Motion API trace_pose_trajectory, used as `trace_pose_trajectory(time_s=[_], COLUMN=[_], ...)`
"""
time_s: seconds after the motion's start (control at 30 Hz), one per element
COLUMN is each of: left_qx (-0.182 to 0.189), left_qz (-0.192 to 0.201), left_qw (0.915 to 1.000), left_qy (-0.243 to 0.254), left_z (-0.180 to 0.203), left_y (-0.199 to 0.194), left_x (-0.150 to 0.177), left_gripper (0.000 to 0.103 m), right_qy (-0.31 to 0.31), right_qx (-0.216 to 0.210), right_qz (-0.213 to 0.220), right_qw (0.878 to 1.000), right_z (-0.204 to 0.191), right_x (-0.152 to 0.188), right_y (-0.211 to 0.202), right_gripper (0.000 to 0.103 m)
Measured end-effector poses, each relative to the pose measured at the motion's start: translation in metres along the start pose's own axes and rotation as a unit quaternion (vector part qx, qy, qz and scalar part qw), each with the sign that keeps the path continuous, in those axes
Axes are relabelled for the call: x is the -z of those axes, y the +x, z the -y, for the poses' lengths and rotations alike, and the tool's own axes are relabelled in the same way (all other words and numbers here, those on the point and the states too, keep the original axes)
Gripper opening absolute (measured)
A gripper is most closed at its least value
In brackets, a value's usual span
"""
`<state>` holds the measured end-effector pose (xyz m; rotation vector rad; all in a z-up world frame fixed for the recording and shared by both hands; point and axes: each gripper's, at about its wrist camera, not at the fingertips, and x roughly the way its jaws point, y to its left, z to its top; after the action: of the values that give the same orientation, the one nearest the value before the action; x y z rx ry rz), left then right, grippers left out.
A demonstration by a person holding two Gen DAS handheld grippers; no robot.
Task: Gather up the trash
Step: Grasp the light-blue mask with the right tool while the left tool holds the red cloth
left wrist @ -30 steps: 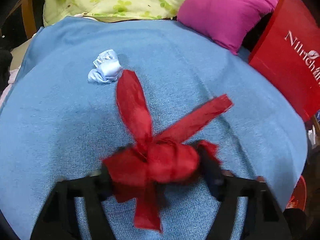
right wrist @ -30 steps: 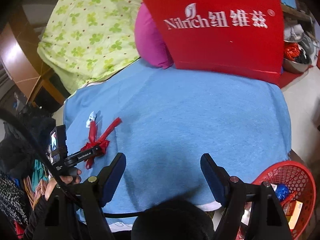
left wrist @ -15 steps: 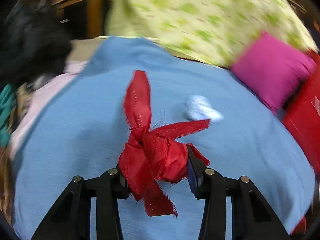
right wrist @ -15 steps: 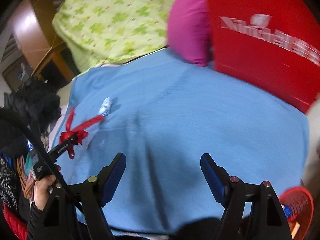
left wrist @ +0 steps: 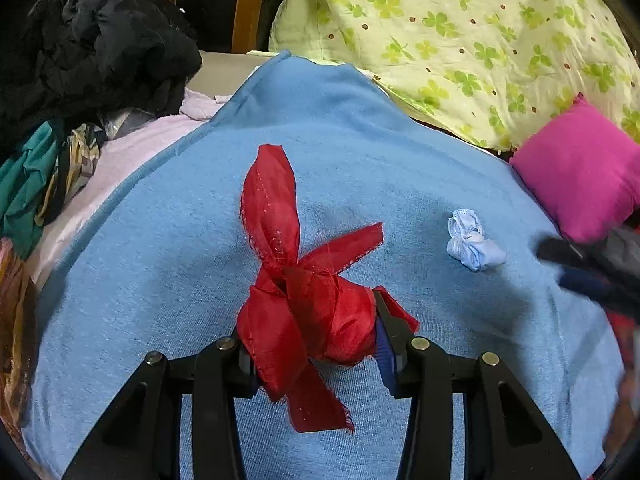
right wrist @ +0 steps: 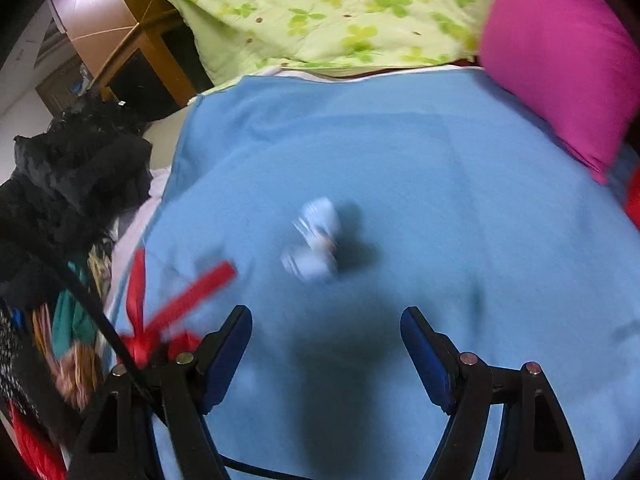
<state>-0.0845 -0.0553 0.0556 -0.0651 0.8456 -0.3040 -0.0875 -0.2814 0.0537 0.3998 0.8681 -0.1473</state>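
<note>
My left gripper (left wrist: pixel 314 354) pinching the red ribbon (left wrist: pixel 308 300) above the blue blanket (left wrist: pixel 160 264), right gripper (right wrist: pixel 326 354) spread, green clover quilt (left wrist: pixel 460 28) and pink pillow (left wrist: pixel 580 168) beyond the blanket.

The blue blanket (right wrist: pixel 440 184) is lying broad and bare across its middle, leaving open passage between the right gripper (right wrist: pixel 326 344), whose jaws are standing wide apart, and the crumpled white wad (right wrist: pixel 314 240) just ahead of it. To the right, the pink cushion (right wrist: pixel 560 60) is crowding that edge. Along the far side, the green clover quilt (left wrist: pixel 460 32) is walling off the blanket. On the left, the pile of dark clothes (left wrist: pixel 92 40) is hemming in the edge, with the red ribbon (left wrist: pixel 304 304), clamped in the left gripper (left wrist: pixel 316 348), taking up room there. A blurred dark shape (left wrist: pixel 592 264), probably the other tool, is intruding at the right rim.
</note>
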Motion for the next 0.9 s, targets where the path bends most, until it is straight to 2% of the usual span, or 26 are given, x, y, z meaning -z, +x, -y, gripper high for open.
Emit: trace_pose_trajectory(time_s=[0.1,0.17,0.23,0.3,0.37,0.43,0.57,0.9], left_qx=[0.007,0.008,0.01,0.007,0.006,0.003,0.002,-0.009], left_qz=[-0.004,-0.005,-0.003,0.002,0.004,0.005,0.006,0.016], left_qw=[0.9999,0.9999,0.9998,0.9997,0.9996,0.9994,0.9994,0.9997], left_qy=[-0.007,-0.013,-0.02,-0.023,-0.029,-0.035,-0.034,-0.018], left_z=[-0.001,-0.002,-0.005,-0.007,-0.011,-0.014,-0.014,-0.007], left_y=[0.003,0.005,0.004,0.003,0.003,0.003,0.002,-0.005], left_x=[-0.002,-0.004,-0.006,-0.008,-0.009,-0.01,-0.01,-0.006], left_gripper=[0.046,0.046,0.046,0.046,0.046,0.046,0.046,0.046], right_qy=[-0.016,-0.021,-0.024,-0.024,-0.033,-0.042,-0.069,-0.067], right_qx=[0.029,0.049,0.072,0.08,0.081,0.076,0.089,0.108], right_qz=[-0.006,-0.013,-0.029,-0.052,-0.05,-0.046,-0.034,-0.019], right_qw=[0.999,0.998,0.997,0.995,0.995,0.995,0.993,0.992], right_z=[-0.018,-0.023,-0.024,-0.022,-0.021,-0.022,-0.022,0.003], right_x=[-0.021,-0.027,-0.029,-0.028,-0.022,-0.019,-0.006,0.044], right_y=[0.031,0.047,0.068,0.087,0.092,0.086,0.059,-0.013], right_gripper=[0.079,0.07,0.042,0.038,0.038,0.023,0.023,0.023])
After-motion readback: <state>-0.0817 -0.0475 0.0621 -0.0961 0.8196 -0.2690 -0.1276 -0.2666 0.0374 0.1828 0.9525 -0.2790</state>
